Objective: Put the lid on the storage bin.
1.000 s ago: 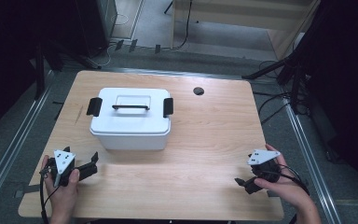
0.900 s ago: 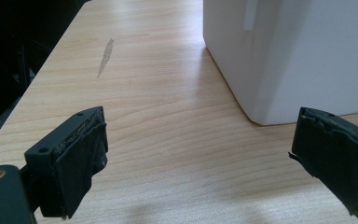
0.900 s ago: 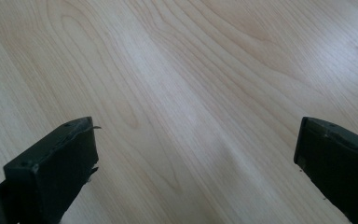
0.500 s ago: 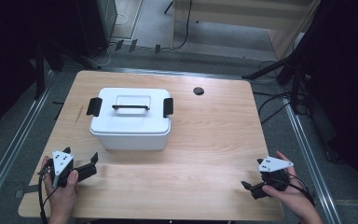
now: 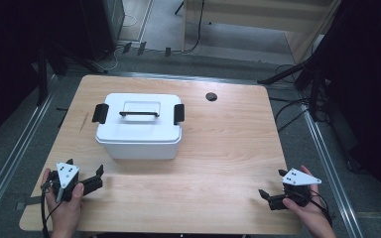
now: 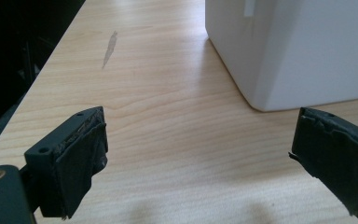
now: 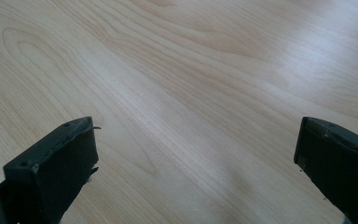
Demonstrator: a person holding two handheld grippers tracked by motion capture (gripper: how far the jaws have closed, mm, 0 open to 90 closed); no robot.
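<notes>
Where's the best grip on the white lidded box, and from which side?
Probably the black bar handle across the middle of the lid of the white box, taken from straight above with the jaws across the bar. It appears to sit over a recess, leaving some room beneath. The box walls look too wide for either open gripper; the left gripper is nearer than the right gripper.

A light wood-grain counter [image 5: 218, 148] with rounded corners carries a white rectangular plastic lidded box [image 5: 140, 126] with black side latches toward its left, and a small black round disc [image 5: 211, 96] near the far edge.
</notes>
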